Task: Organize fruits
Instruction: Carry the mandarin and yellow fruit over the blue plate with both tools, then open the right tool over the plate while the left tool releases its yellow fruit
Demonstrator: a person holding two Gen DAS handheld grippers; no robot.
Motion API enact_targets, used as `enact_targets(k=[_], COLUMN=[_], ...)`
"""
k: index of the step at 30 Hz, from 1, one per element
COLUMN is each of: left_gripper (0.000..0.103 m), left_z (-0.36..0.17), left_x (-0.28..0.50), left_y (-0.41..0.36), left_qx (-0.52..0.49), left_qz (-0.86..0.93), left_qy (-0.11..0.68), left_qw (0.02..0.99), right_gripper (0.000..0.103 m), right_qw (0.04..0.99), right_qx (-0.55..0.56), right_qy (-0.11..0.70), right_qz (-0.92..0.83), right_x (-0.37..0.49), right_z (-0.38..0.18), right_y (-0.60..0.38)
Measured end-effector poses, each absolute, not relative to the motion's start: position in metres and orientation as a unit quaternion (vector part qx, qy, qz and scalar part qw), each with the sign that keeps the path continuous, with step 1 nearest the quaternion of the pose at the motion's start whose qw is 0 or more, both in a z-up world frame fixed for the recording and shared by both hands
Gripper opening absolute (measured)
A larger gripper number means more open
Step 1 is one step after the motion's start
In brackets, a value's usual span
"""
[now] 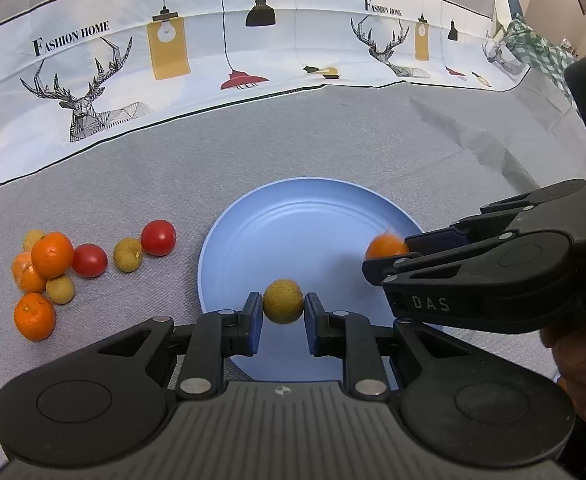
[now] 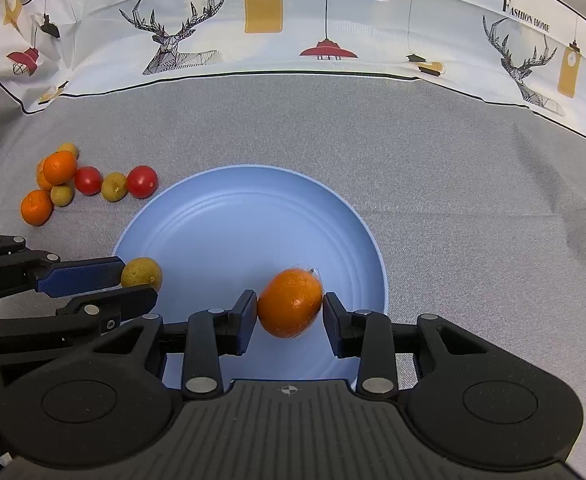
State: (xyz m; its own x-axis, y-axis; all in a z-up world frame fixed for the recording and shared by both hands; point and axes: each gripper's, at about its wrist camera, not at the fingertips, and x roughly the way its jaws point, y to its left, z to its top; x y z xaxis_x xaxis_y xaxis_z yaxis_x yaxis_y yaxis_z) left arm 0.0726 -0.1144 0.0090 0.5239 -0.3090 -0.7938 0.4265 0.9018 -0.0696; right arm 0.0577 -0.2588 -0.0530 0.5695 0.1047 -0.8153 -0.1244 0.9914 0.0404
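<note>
Left tool (image 1: 283, 307) clamped on yellow-green fruit (image 1: 283, 301)

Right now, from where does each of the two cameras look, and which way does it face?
Left wrist view: sits on the left gripper, faces forward and down; its fingers hold a yellow-green fruit over the blue plate. The right gripper and part of a hand show.
Right wrist view: sits on the right gripper, faces forward and down; it holds an orange. The left gripper enters at left.
Both share the plate, both held fruits, the fruit pile and the patterned cloth.
</note>
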Motion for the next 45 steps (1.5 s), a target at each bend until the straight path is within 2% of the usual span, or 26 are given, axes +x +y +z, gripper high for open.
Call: enact_targets(k=[5, 27, 39, 45], left_gripper=[0.027, 0.027, 0.024, 0.024], left_z=[0.009, 0.013, 0.019, 0.025], left_x=[0.072, 0.073, 0.072, 0.076], left_y=[-0.116, -0.115, -0.112, -0.104], left_qx=[0.066, 0.069, 0.066, 0.056], left_qz=[-0.211, -0.212, -0.210, -0.201], left_qy=[0.440, 0.435, 0.426, 0.422], left_qw=[0.870, 0.872, 0.878, 0.882], right_gripper=[0.048, 0.048, 0.030, 0.026], right_qw=[0.889, 0.900, 0.912, 0.919], right_qx=[-0.013, -0.017, 0.003, 0.019], right_qy=[0.454, 0.435, 0.409, 0.391], right_qz=[0.056, 0.031, 0.032, 0.038], right_x=[0.057, 0.058, 0.058, 0.060], right_z=[-0.052, -0.049, -0.044, -0.039], right_y=[-0.260, -0.262, -0.262, -0.255])
